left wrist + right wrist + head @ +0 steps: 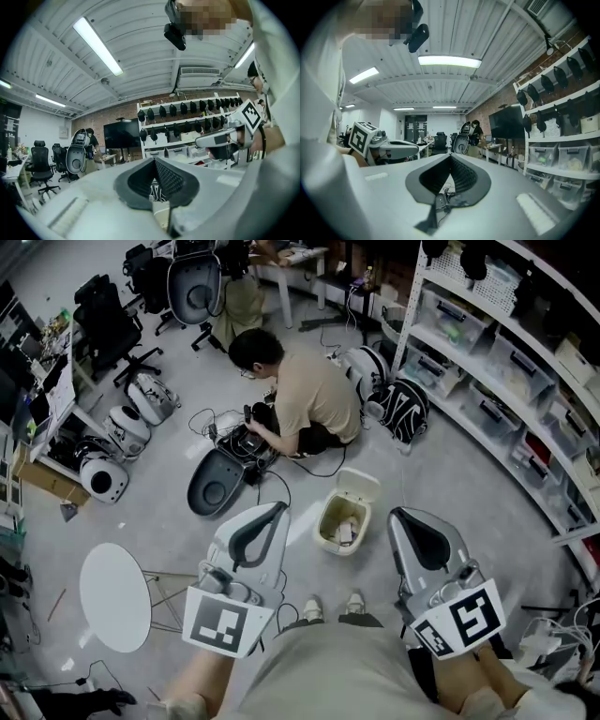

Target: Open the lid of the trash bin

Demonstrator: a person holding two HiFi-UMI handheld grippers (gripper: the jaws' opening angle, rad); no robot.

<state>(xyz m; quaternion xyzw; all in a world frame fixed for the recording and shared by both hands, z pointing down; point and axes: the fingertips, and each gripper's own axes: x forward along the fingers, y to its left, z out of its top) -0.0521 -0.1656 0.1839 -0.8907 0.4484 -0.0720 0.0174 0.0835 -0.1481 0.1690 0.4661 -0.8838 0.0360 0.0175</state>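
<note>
At far left of the head view a round white side table is seen on the floor. Next to it the left gripper is held at waist height. In its own view its jaws are seen closed tip to tip w/ nothing between them.

Between the two grippers, on the floor just ahead of the feet, the small cream trash bin is found. Its lid appears tipped up at the far side already, w/ rubbish visible inside. Further back a crouching person is seen, well apart from the bin.

The right gripper is held likewise. Its jaws are pressed together and empty. Shelving is seen along the right wall.

Handling, as a judgement:
- The bin is taken to be thin plastic, light and fairly stiff.
- The lid is prob. hinged at the rear and very light.
- The smooth floor may let the bin be slid or tipped if it is pushed hard.
- Hold is best taken at the lid's free front edge, opp. the hinge, w/ jaws opened first.
- The rim can be steadied by the other gripper.
</note>
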